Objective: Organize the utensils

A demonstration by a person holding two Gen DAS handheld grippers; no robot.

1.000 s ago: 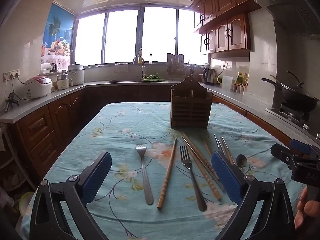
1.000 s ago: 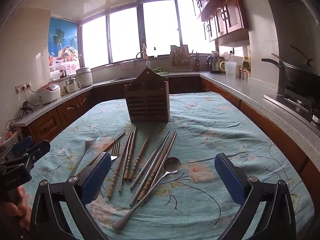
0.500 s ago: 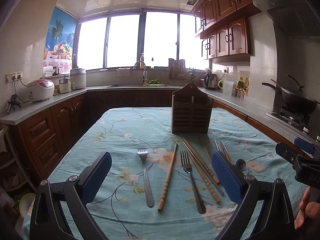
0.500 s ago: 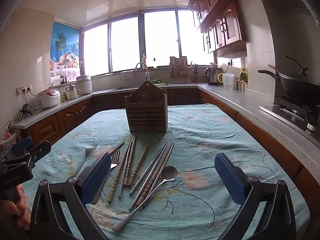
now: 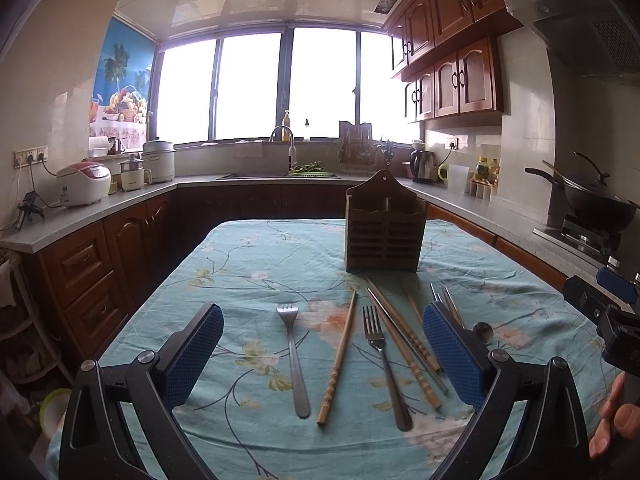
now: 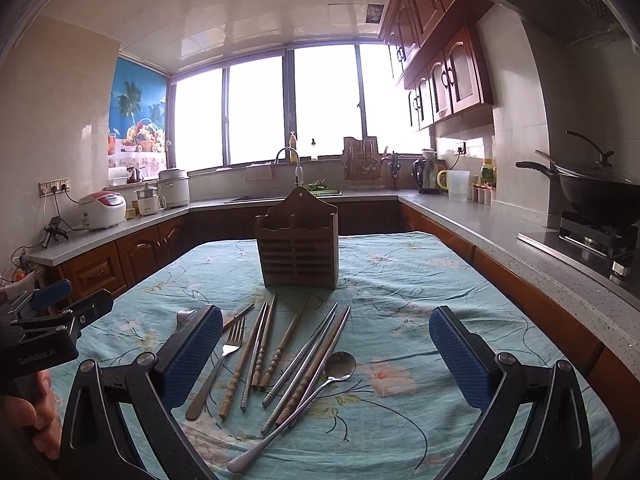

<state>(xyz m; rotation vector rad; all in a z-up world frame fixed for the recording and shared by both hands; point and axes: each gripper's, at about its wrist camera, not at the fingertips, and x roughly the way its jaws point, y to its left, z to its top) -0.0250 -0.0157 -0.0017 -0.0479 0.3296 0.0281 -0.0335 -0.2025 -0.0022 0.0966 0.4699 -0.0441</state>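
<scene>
Both tongs, left (image 5: 322, 354) and right (image 6: 326, 346), gape empty over thin, stiff, slippery forks (image 5: 294, 360) and chopsticks (image 6: 280, 346), best pinched mid-shaft.

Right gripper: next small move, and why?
Probably lower the right gripper onto the spoon and close on its handle. Both grippers are open and hold nothing, every utensil lies flat on the tablecloth, and the wooden holder looks empty. The spoon lies nearest, between the right fingers, at the edge of the pile.
</scene>
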